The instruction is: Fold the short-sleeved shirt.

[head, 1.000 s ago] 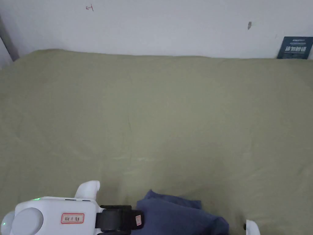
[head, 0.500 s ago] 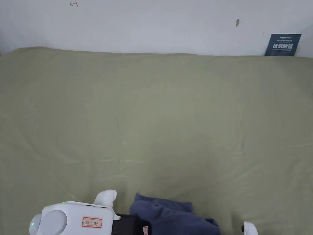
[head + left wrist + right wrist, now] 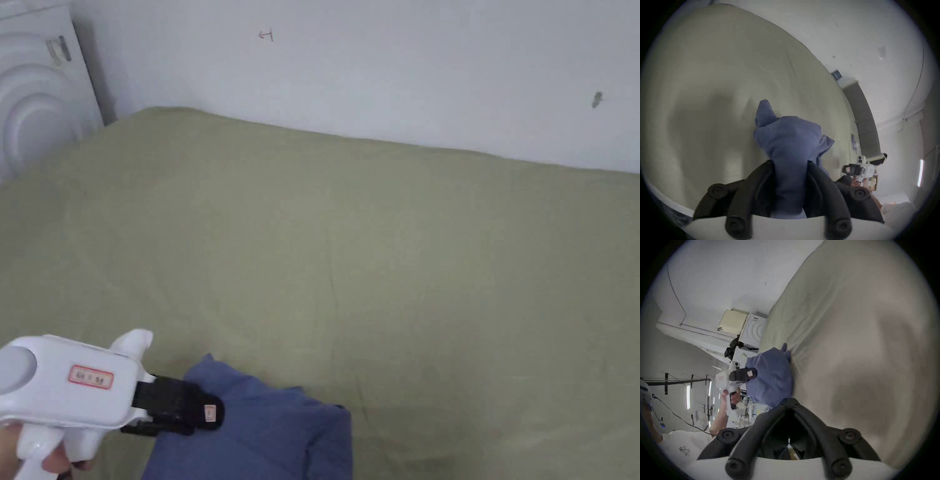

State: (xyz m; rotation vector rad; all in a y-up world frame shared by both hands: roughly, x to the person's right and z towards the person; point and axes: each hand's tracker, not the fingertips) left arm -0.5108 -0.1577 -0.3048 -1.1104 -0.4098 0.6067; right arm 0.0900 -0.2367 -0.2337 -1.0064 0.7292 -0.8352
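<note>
olive bed sheet point(image 3: 387, 250); left gripper point(image 3: 790, 164) clamping blue shirt point(image 3: 791, 139), right gripper point(image 3: 789, 404) jaws together, empty

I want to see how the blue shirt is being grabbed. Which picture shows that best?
The left gripper view: the blue shirt is bunched between the left gripper, both jaws pressing on it. The head view shows a rumpled part beside that gripper. The right gripper view shows it from the side, farther off.
</note>
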